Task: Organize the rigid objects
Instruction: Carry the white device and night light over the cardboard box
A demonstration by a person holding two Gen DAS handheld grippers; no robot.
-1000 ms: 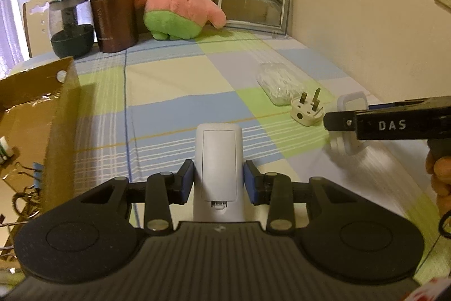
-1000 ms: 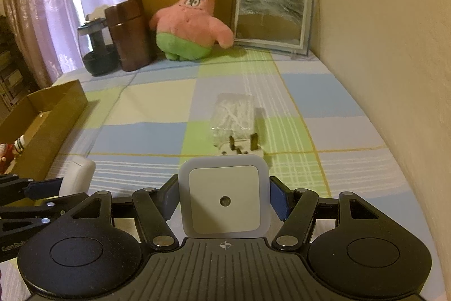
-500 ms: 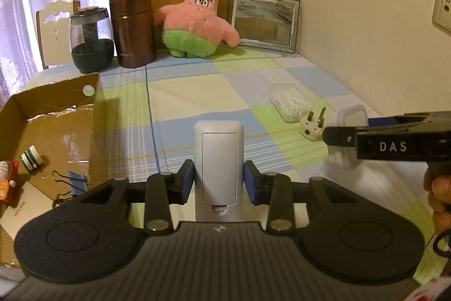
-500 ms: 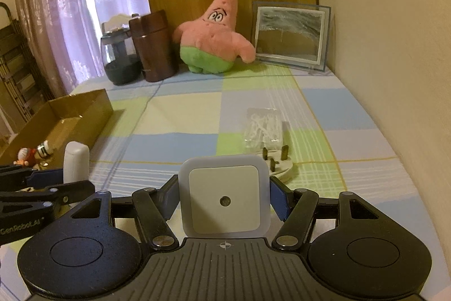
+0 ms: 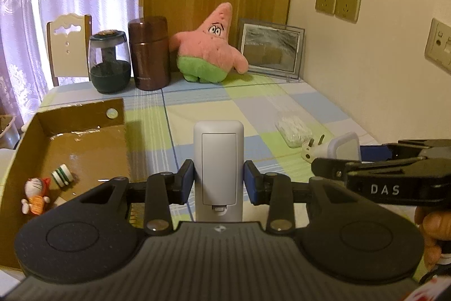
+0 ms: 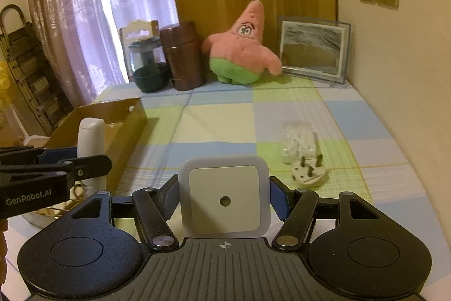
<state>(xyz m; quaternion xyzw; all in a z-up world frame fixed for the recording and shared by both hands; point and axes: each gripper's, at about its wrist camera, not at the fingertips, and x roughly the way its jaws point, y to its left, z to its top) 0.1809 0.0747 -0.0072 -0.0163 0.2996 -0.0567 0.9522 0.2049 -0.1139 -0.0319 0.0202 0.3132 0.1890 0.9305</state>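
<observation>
My left gripper point(image 5: 219, 182) is shut on a white remote control point(image 5: 218, 160), held upright above the table beside the open cardboard box point(image 5: 76, 114). It also shows in the right wrist view point(image 6: 90, 137). My right gripper point(image 6: 225, 196) is shut on a square white night light point(image 6: 224, 196), which also shows in the left wrist view point(image 5: 344, 148). A white plug point(image 6: 309, 171) and a clear bag of cotton swabs point(image 6: 299, 137) lie on the checked tablecloth to the right.
The box holds a small Doraemon figure point(image 5: 33, 195), a green-striped roll point(image 5: 62, 174) and binder clips. A pink starfish plush point(image 5: 210, 47), brown canister point(image 5: 149, 52), glass grinder point(image 5: 109, 61) and picture frame point(image 5: 272, 47) stand along the back. A wall runs on the right.
Both grippers have risen and pulled back with their objects; more of the box interior and the room comes into view. Both grips are unchanged.
</observation>
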